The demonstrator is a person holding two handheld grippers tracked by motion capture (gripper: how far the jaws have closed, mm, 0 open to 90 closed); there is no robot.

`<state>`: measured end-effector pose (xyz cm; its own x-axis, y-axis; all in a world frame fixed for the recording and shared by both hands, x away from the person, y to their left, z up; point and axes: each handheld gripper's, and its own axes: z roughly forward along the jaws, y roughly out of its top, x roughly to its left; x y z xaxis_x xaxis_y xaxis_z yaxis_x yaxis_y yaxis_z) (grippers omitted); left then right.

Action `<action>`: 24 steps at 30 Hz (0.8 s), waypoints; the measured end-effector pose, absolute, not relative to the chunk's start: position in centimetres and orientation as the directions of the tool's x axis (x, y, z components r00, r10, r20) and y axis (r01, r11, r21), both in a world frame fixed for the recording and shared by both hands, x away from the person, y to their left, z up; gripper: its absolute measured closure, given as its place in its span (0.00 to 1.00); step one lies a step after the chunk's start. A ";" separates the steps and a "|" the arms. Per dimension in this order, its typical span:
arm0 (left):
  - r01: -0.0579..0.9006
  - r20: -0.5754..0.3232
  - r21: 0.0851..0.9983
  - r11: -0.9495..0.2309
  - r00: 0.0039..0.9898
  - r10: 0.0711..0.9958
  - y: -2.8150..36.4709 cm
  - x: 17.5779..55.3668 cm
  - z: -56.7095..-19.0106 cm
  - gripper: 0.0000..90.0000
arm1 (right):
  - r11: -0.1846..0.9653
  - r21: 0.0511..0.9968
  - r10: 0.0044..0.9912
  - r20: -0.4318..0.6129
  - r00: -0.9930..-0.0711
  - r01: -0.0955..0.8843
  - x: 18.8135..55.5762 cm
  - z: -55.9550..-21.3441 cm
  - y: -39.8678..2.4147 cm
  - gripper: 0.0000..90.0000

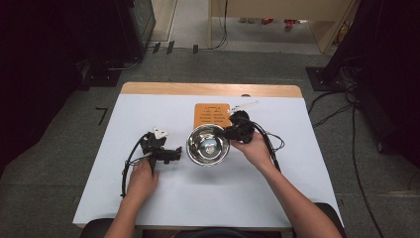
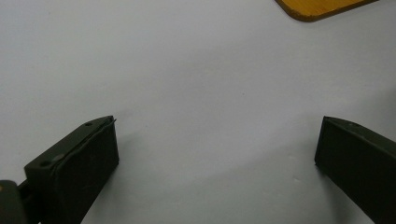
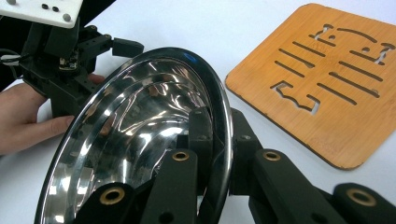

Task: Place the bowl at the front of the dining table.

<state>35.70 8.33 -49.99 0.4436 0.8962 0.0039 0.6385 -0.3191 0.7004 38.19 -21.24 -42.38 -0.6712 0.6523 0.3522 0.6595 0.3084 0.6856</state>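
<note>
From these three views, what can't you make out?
- Bowl's underside and whether it rests on the table: right gripper view, hidden by its own wall.
- Trivet's near edge: high view, behind the bowl.
- Left hand-held gripper jaw gap: high view, too small.
- Trivet's pattern: left gripper view, cut off by the top edge.

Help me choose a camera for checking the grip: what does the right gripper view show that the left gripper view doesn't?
Right gripper view alone: the steel bowl with its rim pinched between the right gripper jaws, one inside and one outside, plus the left gripper and a hand beyond it. Left gripper view alone: its own jaws spread wide apart, holding nothing. Both: the white table cover and the wooden trivet, just a corner of it in the left gripper view.
</note>
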 end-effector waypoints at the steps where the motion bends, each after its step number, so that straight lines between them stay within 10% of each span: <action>1: 0.638 0.004 0.700 -0.319 0.444 0.896 8.3 35.7 -50.0 0.00 | 0.308 0.682 0.654 0.355 -0.668 0.663 38.3 -42.4 -21.2 0.93; 24: 0.638 0.004 0.701 -0.319 0.444 0.896 8.3 35.7 -50.0 0.00 | 0.294 0.675 0.654 0.375 -0.657 0.677 40.4 -42.1 -20.8 0.94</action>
<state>35.70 8.33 -50.00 0.4440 0.8960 0.0042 0.6379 -0.3193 0.7008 40.37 -20.78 -42.09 -0.6575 0.6537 0.3746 0.6768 0.2939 0.6749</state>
